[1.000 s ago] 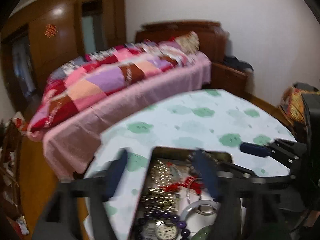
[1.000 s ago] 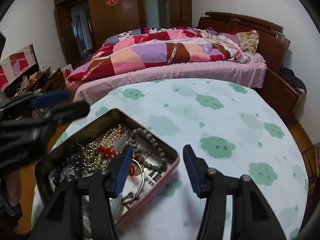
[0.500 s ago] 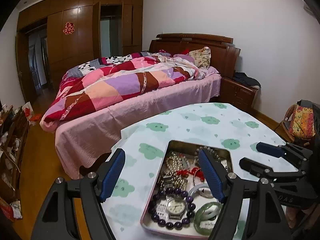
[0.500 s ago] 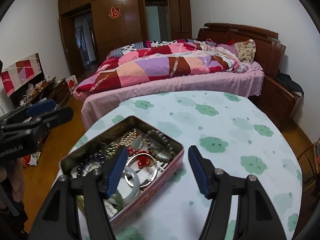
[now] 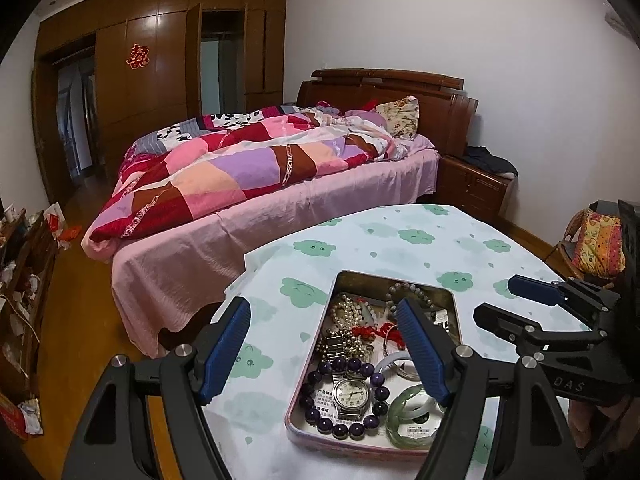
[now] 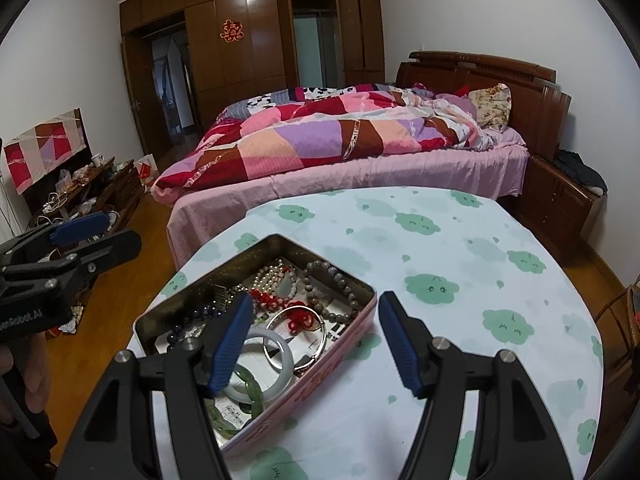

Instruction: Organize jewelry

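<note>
A red double-happiness sign (image 6: 231, 31) is seen on the wardrobe door (image 6: 236, 80). "OAS" is read on the right gripper (image 5: 516, 300) body in the left wrist view. "Robot.AI", its start cut off, is read on the left gripper (image 6: 96, 234) body. Printed slips (image 5: 326, 394) in the tin (image 5: 456, 320) are too small to be read.

Two handheld grippers hover over the tin (image 5: 394, 280): the left gripper (image 5: 325, 347) above its left edge, the right gripper (image 6: 316, 342) above its right edge, both jaws spread wide.
</note>
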Motion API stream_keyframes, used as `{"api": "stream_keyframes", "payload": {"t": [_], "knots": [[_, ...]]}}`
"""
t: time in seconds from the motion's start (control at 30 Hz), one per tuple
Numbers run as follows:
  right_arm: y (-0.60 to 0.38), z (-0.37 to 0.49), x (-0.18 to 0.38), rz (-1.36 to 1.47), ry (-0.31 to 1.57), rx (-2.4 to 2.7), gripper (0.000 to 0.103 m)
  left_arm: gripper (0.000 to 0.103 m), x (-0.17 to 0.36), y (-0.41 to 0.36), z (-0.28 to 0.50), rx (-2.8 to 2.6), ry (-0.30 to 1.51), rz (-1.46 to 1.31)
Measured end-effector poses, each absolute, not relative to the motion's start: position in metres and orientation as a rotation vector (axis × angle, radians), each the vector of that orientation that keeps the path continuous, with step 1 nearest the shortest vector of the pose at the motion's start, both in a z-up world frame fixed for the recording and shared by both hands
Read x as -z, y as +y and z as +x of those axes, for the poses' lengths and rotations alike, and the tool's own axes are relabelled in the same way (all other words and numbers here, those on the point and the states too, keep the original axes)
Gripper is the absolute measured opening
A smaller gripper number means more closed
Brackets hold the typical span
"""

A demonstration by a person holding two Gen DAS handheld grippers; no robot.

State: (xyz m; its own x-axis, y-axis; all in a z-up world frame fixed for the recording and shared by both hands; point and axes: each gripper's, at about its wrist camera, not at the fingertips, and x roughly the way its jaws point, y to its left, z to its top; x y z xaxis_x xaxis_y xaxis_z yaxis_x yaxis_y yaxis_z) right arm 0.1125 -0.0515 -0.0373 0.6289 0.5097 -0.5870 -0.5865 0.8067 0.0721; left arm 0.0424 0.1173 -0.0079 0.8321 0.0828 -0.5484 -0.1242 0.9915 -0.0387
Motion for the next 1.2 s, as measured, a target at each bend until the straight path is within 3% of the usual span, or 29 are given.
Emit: {"api": "stream_keyframes", "payload": {"t": [1.2], "knots": [[-0.0525,0.1116,0.0386,-0.126,0.632,-0.629,0.068,0.076,0.0089,0.1214,0.0372,-0.122,0.58,-0.078]]}}
